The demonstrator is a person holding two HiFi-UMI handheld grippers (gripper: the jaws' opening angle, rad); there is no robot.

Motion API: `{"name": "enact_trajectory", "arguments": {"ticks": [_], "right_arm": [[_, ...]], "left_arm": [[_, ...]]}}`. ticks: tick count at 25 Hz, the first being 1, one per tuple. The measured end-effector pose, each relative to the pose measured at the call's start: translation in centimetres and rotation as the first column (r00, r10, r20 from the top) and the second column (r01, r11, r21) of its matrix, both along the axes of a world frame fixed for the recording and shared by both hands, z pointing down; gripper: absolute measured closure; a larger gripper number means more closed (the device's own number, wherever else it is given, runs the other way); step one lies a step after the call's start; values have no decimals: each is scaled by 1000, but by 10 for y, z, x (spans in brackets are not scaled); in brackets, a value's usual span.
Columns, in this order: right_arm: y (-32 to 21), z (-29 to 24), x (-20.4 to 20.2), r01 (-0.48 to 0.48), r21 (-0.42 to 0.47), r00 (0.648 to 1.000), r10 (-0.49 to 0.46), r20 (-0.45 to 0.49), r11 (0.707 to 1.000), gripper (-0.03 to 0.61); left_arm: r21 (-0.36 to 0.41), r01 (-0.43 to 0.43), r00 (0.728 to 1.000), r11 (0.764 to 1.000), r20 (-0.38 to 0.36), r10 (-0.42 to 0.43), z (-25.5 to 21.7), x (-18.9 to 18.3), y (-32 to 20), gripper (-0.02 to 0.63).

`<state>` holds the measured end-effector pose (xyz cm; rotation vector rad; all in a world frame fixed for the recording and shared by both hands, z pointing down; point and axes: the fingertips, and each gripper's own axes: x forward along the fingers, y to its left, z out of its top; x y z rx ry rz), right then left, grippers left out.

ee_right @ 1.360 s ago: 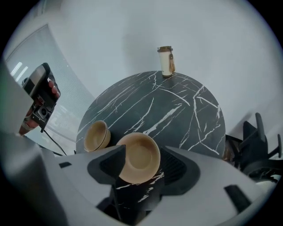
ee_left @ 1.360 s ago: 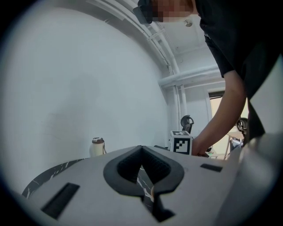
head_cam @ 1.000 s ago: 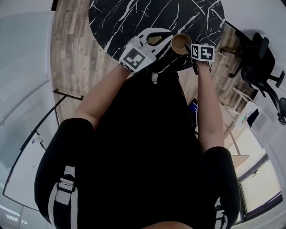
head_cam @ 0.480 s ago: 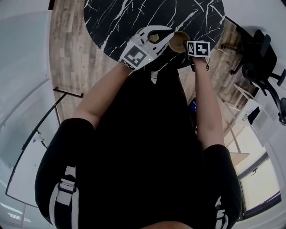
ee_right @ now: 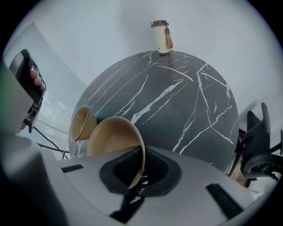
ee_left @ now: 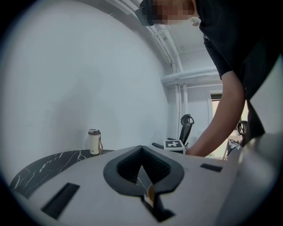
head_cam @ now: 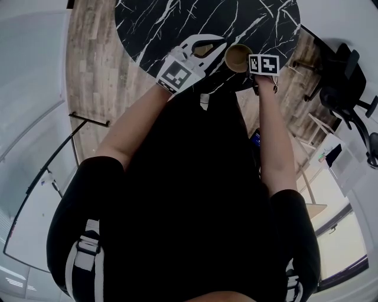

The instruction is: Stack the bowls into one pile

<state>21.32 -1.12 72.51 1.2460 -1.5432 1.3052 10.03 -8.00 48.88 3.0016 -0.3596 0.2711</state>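
Two tan bowls are at the near edge of the round black marble table. My right gripper points steeply down; its jaws have just been closing and are now shut on the rim of one tan bowl. In the head view that bowl sits just left of the right gripper. My left gripper is shut on a thin tan edge, the rim of the second bowl, which hangs tilted on its side. The head view has this bowl between the left gripper's white jaws.
A lidded tumbler stands at the table's far edge, also seen from the left gripper as the tumbler. A black office chair stands right of the table. Wooden floor lies to the left.
The right gripper's marker cube has shifted a little left toward the bowl. The left gripper and its bowl have stayed in place.
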Motion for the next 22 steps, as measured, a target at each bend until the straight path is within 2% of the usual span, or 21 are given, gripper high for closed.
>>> {"name": "enact_trajectory", "arguments": {"ticks": [11, 22], "right_arm": [[-22, -46, -7, 10, 42, 1000, -10, -4, 999, 571], [-47, -69, -53, 98, 61, 995, -97, -12, 993, 571]], "left_arm": [[20, 28, 999, 999, -24, -27, -14, -28, -3, 609], [36, 84, 995, 996, -49, -82, -26, -69, -12, 609]]}}
